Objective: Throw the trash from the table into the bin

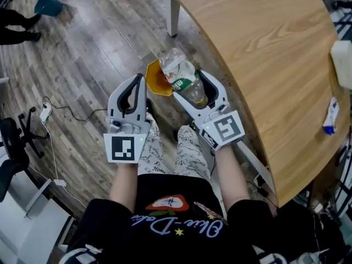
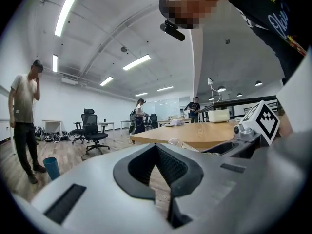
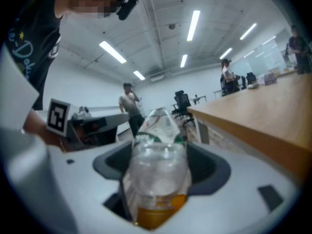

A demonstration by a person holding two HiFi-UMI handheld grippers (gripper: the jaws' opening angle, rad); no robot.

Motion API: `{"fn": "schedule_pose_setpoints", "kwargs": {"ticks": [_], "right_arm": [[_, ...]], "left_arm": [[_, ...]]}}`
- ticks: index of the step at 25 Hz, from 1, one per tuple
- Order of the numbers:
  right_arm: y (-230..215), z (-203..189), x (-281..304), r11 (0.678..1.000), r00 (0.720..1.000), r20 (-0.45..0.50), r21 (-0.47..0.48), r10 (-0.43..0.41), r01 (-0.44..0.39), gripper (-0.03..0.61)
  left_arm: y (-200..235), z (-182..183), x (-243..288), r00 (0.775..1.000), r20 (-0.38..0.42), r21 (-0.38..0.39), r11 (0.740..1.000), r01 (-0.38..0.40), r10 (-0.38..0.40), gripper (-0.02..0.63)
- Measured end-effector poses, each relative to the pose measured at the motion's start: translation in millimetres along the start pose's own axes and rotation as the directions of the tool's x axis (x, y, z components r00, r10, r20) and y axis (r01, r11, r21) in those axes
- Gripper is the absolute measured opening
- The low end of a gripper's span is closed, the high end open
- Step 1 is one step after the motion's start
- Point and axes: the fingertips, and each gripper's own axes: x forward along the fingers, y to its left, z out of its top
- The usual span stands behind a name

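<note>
A crushed clear plastic bottle with a green-and-white label and a little amber liquid sits between the jaws of my right gripper, which is shut on it. The right gripper view shows the bottle base-first, filling the jaws. Just under the bottle on the floor stands an orange hexagonal container, partly hidden by it. My left gripper hovers beside it to the left, shut with nothing in it, and its fingers meet.
The curved wooden table runs along my right, with a blue-and-white wrapper and a white object on it. A blue bin stands far left near a standing person. Cables and an office chair occupy the floor.
</note>
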Motion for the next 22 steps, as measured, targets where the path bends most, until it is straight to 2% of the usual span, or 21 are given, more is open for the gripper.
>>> {"fn": "schedule_pose_setpoints", "kwargs": {"ticks": [8, 22], "right_arm": [[-19.6, -60.8, 15.1, 0.999, 0.998, -0.062, 0.037, -0.006, 0.008, 0.359], [-38.3, -119.6, 54.8, 0.993, 0.99, -0.134, 0.1, -0.053, 0.067, 0.358]], "left_arm": [[1.8, -42.1, 3.0, 0.999, -0.027, -0.019, 1.0, -0.02, 0.02, 0.011], [21.5, -89.2, 17.2, 0.998, -0.064, -0.071, 0.997, -0.012, 0.007, 0.011]]}}
